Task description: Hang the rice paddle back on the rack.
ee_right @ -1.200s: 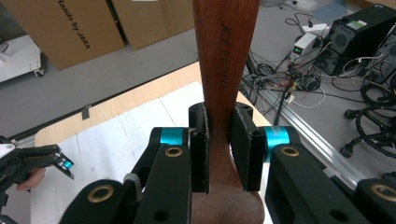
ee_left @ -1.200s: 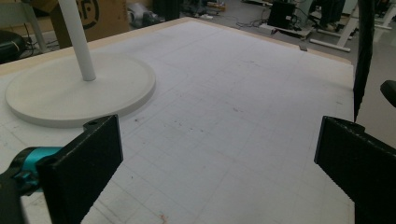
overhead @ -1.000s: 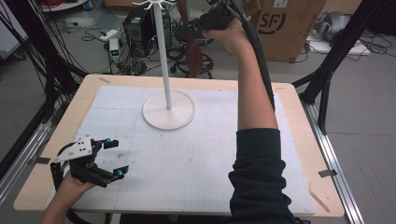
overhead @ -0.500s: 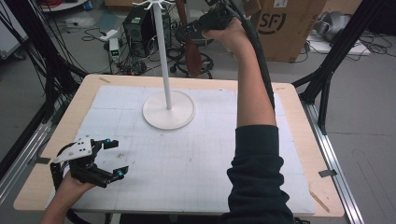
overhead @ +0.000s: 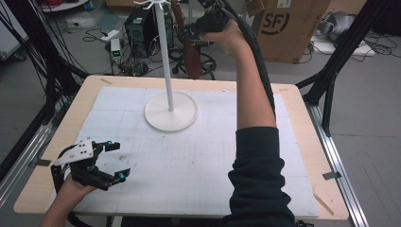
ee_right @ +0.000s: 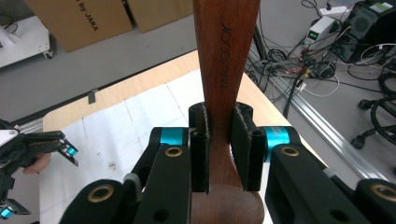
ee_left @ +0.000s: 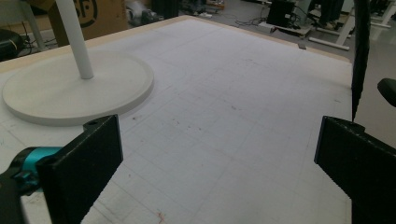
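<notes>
holding a wooden utensil (ee_right: 224, 56) up beside the top of the white rack (overhead: 165, 56), the right gripper (overhead: 196, 32) is clamping its handle; hanging it on a hook is looking still undone, while the left gripper (overhead: 111, 161) is resting open and empty, well short of the rack's base

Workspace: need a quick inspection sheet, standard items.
Surface: wooden table with a white gridded mat, faint marks on it.
Job's things: brown wooden utensil held high beside the white stand; it hangs below the hand in the high view.
Clutter: nothing seen on the mat.
Grippers: right gripper shut on the utensil handle, raised above the table's far edge; left gripper open, fingers wide, low over the near left corner.
Cables: black cable runs along the right forearm; loose cables on the floor.
Surroundings: cardboard boxes, computer tower, black frame legs.
</notes>
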The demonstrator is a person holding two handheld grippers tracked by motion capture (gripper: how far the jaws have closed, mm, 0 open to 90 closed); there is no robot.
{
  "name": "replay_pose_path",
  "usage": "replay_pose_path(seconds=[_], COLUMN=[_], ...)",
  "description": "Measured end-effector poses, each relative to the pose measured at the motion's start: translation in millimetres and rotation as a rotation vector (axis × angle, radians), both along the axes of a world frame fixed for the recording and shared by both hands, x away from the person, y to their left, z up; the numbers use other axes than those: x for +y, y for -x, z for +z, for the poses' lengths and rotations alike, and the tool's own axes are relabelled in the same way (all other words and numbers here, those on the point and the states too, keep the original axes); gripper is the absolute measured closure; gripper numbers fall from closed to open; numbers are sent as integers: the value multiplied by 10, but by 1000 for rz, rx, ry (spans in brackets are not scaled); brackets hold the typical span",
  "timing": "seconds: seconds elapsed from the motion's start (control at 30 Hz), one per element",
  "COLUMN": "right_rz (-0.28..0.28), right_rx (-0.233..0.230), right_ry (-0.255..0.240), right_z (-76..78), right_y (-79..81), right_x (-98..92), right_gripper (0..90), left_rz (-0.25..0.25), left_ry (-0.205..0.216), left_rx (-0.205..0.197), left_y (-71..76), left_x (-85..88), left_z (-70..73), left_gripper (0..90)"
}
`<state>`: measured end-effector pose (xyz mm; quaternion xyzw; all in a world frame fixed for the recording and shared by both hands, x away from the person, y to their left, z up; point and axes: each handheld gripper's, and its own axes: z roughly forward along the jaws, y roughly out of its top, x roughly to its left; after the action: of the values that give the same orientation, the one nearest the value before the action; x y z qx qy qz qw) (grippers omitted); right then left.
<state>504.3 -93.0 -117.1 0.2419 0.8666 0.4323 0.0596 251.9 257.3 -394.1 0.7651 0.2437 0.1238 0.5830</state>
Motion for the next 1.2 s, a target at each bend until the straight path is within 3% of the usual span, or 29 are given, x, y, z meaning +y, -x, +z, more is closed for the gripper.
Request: replay_pose_path(seconds=[0.63,0.8,0.97,1.1,1.2], right_rz=[19,-15,-2,12,22], right_rx=[-21,-28,-28,-38,-60], right_ry=[19,21,11,1,29], right_z=[-42,-53,-65,-78,-90], right_y=[6,6,30,92,165], right_x=[148,144,136,140,156], right_gripper=[757,654,572,421,309], left_rz=[-1,-1,-2,-3,-3], left_ry=[-1,1,1,2,-2], left_rx=[-1,1,0,1,0], left_y=[4,6,8,9,9], left_x=[-2,-7,-8,-6,-10], left_z=[0,-1,0,0,0], left_gripper=[17,17,17,17,17])
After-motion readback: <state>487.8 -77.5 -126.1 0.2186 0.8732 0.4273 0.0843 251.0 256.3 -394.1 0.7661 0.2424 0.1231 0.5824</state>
